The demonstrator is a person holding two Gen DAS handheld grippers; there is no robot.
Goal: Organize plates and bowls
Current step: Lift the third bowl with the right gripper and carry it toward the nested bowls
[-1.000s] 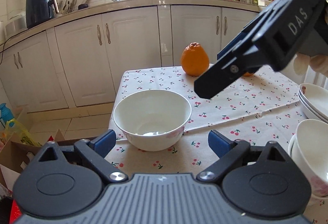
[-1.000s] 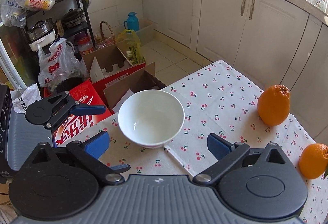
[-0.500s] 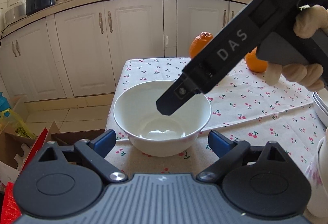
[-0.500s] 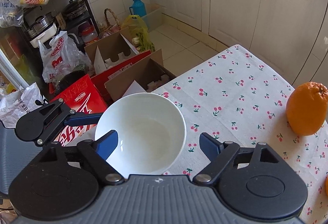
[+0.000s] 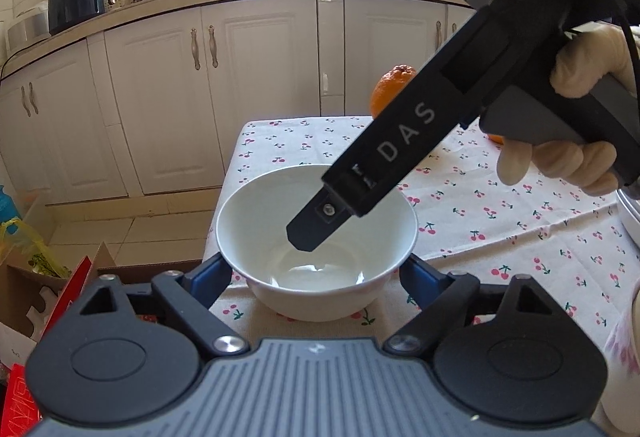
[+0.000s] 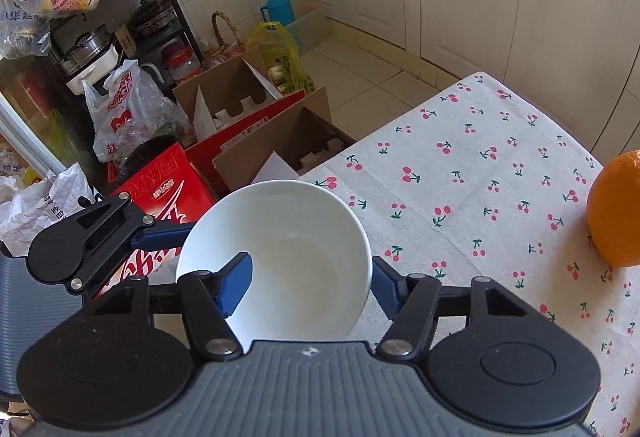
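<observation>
left gripper (image 5: 316, 277) jaws straddle the bowl (image 5: 316, 241) from outside, have just been closing, blue pads at its walls; can't tell if they bite yet. bowl sits at the bench (image 5: 480, 205) left edge, near the front corner, empty. right gripper (image 6: 304, 287) jaws have just closed across the rim: one pad inside, one outside, so it's a wall pinch, likely for the lift. orange (image 6: 616, 209) well right of the bowl. more white bowls (image 5: 630, 209) at the right edge, probably the stack target.

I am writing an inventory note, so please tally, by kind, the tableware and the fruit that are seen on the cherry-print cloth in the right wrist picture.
Bowl: 1
Orange: 1
Total: 2
</observation>
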